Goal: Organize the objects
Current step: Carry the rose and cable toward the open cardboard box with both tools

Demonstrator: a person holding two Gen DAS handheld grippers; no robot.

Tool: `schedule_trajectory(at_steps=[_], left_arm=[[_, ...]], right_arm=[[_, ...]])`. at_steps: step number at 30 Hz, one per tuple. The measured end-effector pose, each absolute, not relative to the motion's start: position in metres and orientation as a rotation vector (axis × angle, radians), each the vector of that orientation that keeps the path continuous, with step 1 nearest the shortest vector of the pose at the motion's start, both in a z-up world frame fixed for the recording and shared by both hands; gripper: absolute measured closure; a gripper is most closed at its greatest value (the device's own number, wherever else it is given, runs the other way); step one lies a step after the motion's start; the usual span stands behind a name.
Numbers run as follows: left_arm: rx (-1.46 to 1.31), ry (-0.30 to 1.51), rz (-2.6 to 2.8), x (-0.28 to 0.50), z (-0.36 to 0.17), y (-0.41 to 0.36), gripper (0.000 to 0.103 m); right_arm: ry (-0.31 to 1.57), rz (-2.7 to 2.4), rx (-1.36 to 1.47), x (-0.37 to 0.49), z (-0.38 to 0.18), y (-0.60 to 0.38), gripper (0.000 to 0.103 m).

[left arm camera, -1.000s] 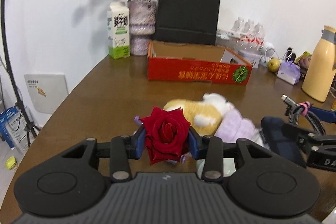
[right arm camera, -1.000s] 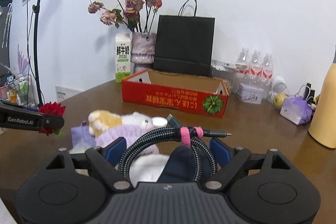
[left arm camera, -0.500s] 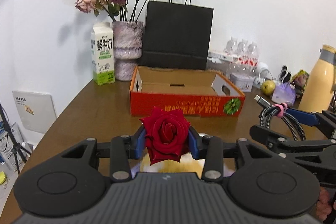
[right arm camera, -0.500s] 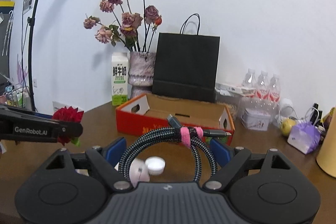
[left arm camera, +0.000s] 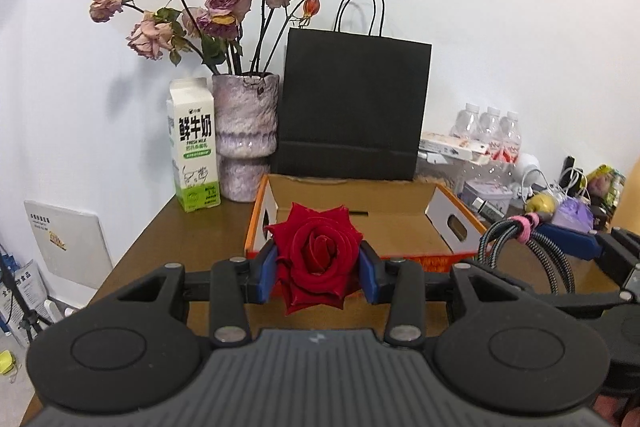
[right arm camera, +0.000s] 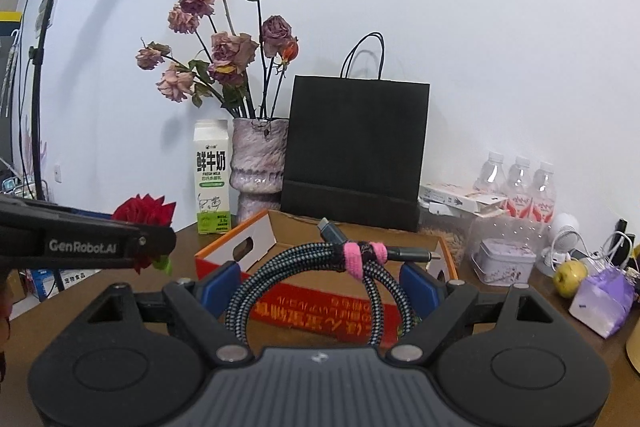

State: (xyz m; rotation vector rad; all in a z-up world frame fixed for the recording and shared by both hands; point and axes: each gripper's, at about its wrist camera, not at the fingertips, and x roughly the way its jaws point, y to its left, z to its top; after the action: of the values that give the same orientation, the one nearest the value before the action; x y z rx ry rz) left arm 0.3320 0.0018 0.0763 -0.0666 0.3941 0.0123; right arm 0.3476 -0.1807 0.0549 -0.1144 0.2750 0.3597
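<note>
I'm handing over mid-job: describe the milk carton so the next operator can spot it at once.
Start at the black paper bag standing against the wall behind the open cardboard box. Left of the bag is a mottled purple vase of dried roses, and the milk carton stands on the vase's left. It is the only tall white carton, with a green band at its base.

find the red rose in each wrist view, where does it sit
Left wrist view: the red rose is at lower centre, clamped between the left gripper's blue pads, in front of the cardboard box.
Right wrist view: the rose is at the left edge, behind the left gripper's black finger.
Shared landmark: the black paper bag against the wall.
</note>
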Motion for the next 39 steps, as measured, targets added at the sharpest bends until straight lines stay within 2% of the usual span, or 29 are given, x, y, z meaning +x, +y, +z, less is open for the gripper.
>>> schedule_trajectory(at_steps=[19,39], left_arm=[[-0.027,0.413,-0.001,0.439,0.084,-0.01,0.061],[-0.074,0.61,0.126,0.554,0.045,-0.003,0.062]], right_arm=[[0.332,0.343,-0.148,0.462,0.056,-0.162,0.017],[0.506,0.302,-0.164,0.557,0.016,-0.136,0.017]])
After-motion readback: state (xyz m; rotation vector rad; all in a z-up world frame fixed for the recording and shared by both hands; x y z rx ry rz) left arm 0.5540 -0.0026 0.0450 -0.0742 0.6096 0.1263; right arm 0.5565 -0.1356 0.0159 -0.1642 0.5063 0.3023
